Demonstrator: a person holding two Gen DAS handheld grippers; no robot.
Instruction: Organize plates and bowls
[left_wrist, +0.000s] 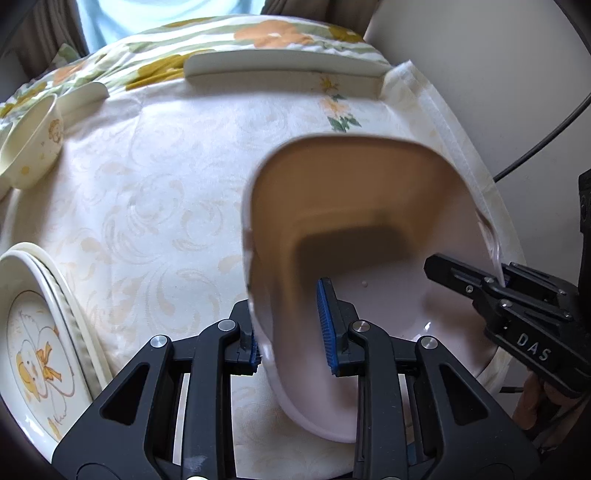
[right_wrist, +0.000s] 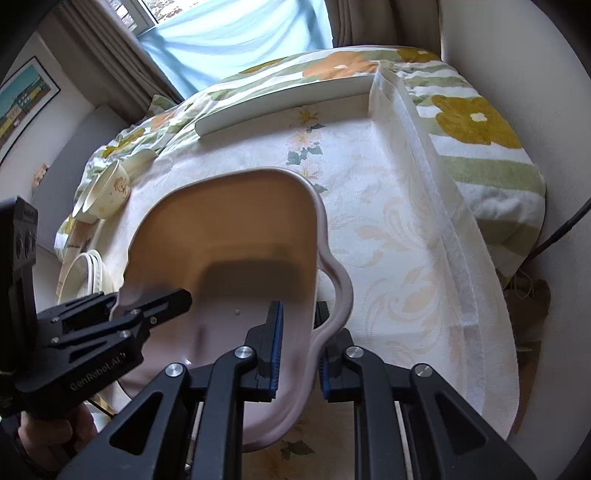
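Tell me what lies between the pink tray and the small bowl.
Only bare tablecloth lies between the pink tray and the small bowl; the left wrist view shows it best.

The wavy-rimmed tray (left_wrist: 369, 229) sits on the cloth-covered surface (left_wrist: 166, 184) with one rim between the left fingers (left_wrist: 327, 325) and the opposite rim between the right fingers (right_wrist: 275, 343). Left of the left fingers lie stacked plates (left_wrist: 40, 325); farther ahead-left a bowl (left_wrist: 33, 140); far ahead a long dish (left_wrist: 284, 68).

Pink dish (left_wrist: 369, 221) gripped by left gripper (left_wrist: 293, 339), right gripper (left_wrist: 504, 282)
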